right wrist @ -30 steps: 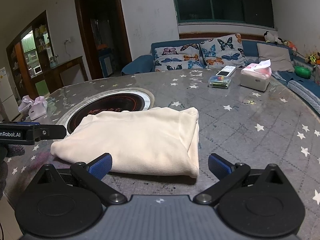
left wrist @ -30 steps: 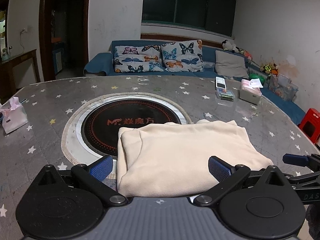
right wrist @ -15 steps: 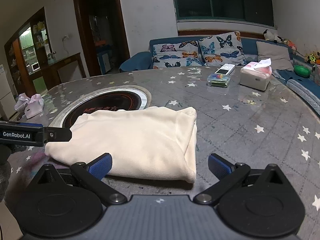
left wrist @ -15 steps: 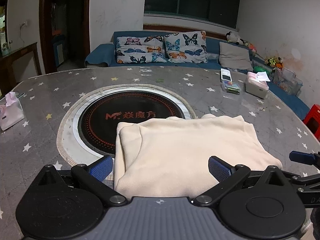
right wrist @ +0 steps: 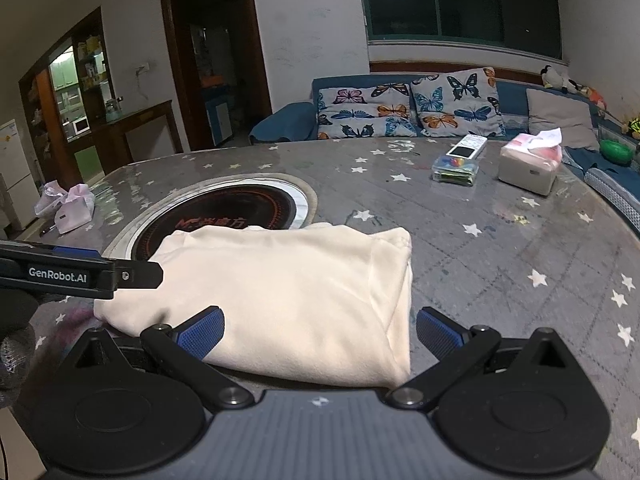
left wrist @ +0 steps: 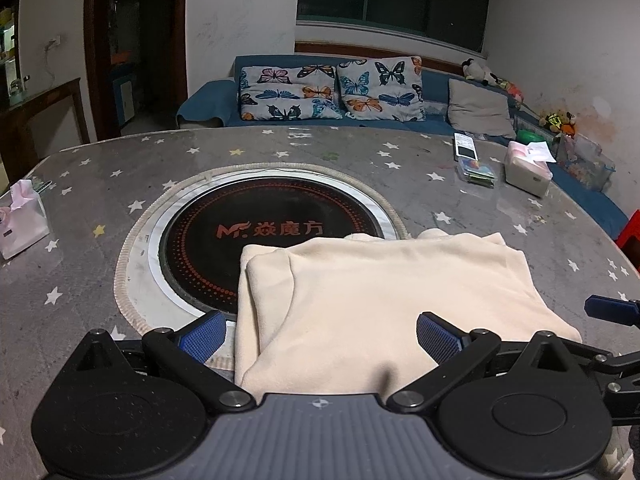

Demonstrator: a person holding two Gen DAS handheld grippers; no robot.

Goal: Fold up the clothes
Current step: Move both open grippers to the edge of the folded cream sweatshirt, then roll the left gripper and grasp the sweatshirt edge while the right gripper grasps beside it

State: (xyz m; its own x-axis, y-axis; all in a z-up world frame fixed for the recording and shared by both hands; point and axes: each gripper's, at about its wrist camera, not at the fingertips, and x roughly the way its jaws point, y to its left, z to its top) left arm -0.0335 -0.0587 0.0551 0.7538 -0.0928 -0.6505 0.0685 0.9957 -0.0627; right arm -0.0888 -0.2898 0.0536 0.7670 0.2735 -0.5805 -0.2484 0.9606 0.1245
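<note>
A: Where is the garment?
B: The cream sweatshirt [left wrist: 384,304] lies folded into a thick rectangle on the star-patterned surface [left wrist: 120,176], its far edge lapping over the round black cooktop [left wrist: 264,232] set into that surface. Seen from the right wrist, the sweatshirt [right wrist: 288,288] sits just this side of the cooktop [right wrist: 224,208], with a folded edge running down its right side.

A: And the claws?
B: The left claw [left wrist: 320,336] is spread wide, its blue pads apart over the sweatshirt's near edge and gripping nothing. The right claw [right wrist: 320,334] is equally wide, one pad over the cloth and the other over bare surface beside it, holding nothing. From the right wrist the left claw [right wrist: 132,274] shows side-on by the sweatshirt's left end.

A: What else lies around the cooktop?
B: Beyond it to the right are a white tissue box [right wrist: 530,166], a remote control [right wrist: 467,148] and a clear box of colourful bits [right wrist: 456,170]. To the cooktop's left is a pink tissue pack [left wrist: 22,218]. Behind the surface stands a blue sofa [left wrist: 208,100] with butterfly cushions [left wrist: 332,90].
</note>
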